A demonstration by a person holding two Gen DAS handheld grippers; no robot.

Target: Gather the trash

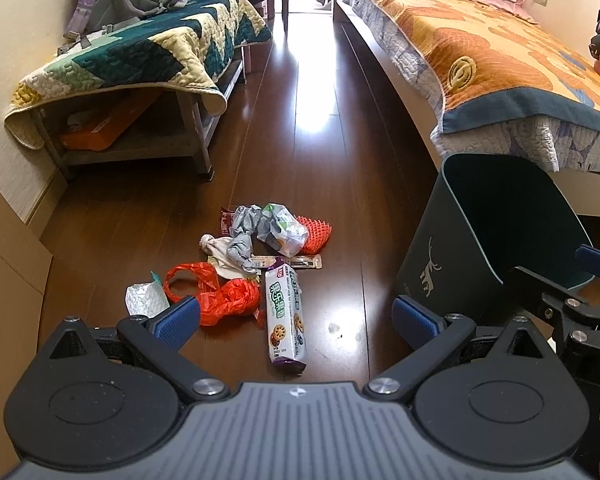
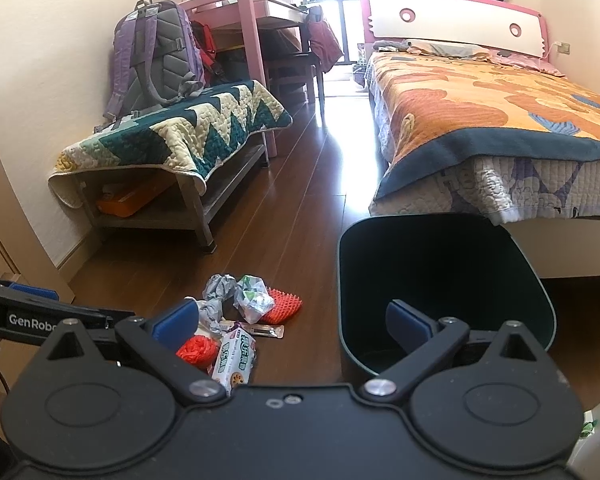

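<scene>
Trash lies just ahead of the wide-spread left gripper.

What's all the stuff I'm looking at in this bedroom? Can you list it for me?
Trash bin: one, dark green, on the floor by the bed.
Biscuit packet: one, white and purple, front of the floor pile.
Plastic bag: one, red-orange, left of the packet.
Crumpled paper: one, grey, middle of the pile.
Spiky pad: one, orange, far side of the pile.
Bench: one, grey, under a green zigzag quilt.
Backpack: one, purple and grey, on the bench.
Bed: one, orange cover, right.
Left gripper: fingers open, empty, above the pile.
Right gripper: fingers open, empty.
</scene>
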